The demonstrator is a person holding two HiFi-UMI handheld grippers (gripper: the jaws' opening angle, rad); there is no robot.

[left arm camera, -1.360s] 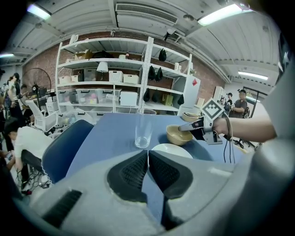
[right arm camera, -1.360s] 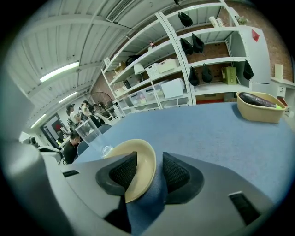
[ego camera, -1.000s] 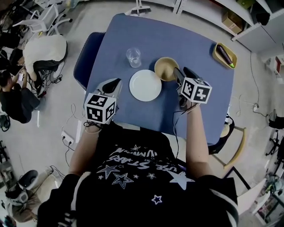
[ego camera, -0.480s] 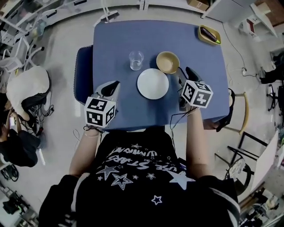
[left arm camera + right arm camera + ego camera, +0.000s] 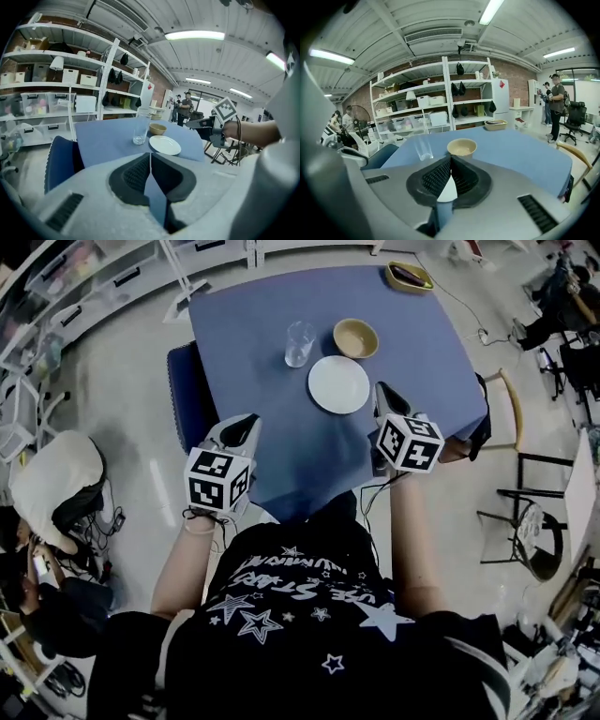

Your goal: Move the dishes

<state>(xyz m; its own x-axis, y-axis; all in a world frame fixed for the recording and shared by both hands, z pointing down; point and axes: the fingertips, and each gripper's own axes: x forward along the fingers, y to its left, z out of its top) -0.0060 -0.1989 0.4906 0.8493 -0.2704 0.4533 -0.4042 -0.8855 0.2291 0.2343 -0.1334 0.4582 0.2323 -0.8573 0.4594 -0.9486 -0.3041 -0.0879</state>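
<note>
- The left tool (image 5: 246, 420) is clenched. Its two jaws press together and nothing is between them. It hangs over the near left edge of the table (image 5: 244, 324), well apart from the dishes.
- The right tool (image 5: 382, 390) is clenched too and holds nothing. Its tip is just beside the near right rim of the plate (image 5: 338, 384). I think it is not touching it.
- The plate is white, round and flat, and it looks clean. It lies in the middle of the blue table.
- The bowl (image 5: 355, 337) is small, round and tan, and it looks empty. It sits just past the plate, on the far side.
- The glass (image 5: 299, 342) is clear and stands upright, left of the bowl. It looks empty.
- A yellow tray (image 5: 410, 277) with something dark in it sits at the far right corner.
- No dish is in a tool, so I think the job has hardly begun. The plate, the bowl and the glass are all left to move. The plate may come first, since the right tool is closest to it.
</note>
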